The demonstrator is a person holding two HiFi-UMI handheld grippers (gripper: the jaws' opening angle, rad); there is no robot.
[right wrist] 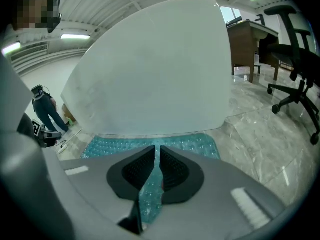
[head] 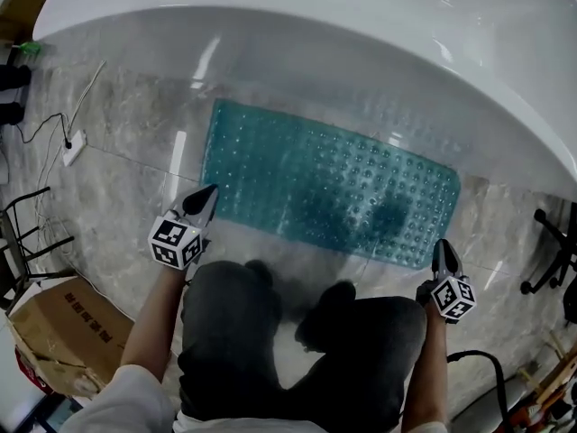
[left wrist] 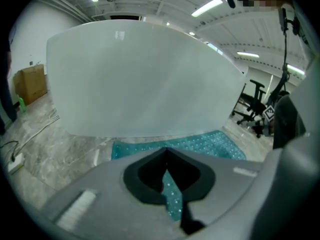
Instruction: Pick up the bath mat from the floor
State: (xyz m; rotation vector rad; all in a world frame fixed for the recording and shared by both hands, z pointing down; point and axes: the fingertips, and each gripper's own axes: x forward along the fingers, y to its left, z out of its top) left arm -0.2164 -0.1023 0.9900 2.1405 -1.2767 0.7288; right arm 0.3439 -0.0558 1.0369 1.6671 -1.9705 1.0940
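The bath mat lies flat on the floor, right up against the big white bathtub. The mat is blue-green and has lots of little bumps. You are crouched by its near long edge, and your knees show at the bottom of the head view.

Your left gripper points down at the near left corner of the mat. Its fingers are pressed together at the tips, and they hold nothing. In the left gripper view you can see a bit of the mat on the floor through the gap lower down between them. I cannot tell if the tips touch the mat.

Your right gripper points down just beside the near right corner of the mat. Its fingers are a little bit apart, with a thin gap between them. The mat shows through that gap, but the fingers do not squeeze it.

A cardboard box sits on the floor to your left. A white plug box with a wire lies farther off on that side. A black office chair stands off to your right.
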